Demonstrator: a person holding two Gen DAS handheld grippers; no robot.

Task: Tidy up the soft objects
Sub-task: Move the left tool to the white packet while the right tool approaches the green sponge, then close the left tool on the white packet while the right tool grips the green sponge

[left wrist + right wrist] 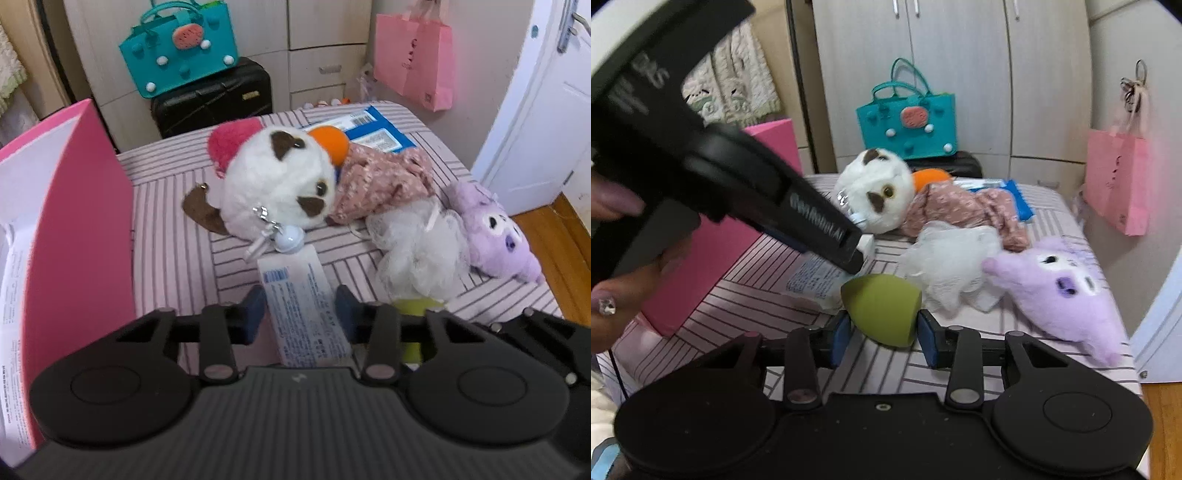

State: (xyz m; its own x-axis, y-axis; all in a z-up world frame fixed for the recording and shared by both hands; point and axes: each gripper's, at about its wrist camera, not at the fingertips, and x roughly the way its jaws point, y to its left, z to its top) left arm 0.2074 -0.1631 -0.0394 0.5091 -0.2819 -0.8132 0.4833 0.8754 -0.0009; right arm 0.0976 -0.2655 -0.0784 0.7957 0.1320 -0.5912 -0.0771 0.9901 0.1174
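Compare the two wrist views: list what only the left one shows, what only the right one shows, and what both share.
Only the left wrist view: the open inside of the pink box, the white door, and the left gripper straddling a white printed packet.

Only the right wrist view: a hand holding the other gripper, the whole green egg-shaped sponge between the right gripper fingers, and hanging towels.

Both: white plush cat, purple plush, white mesh puff, teal bag.

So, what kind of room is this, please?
Most likely a bedroom in a home. The soft toys lie on a bed with a striped sheet, pale wardrobe doors stand behind it, and a black suitcase sits beside the bed.
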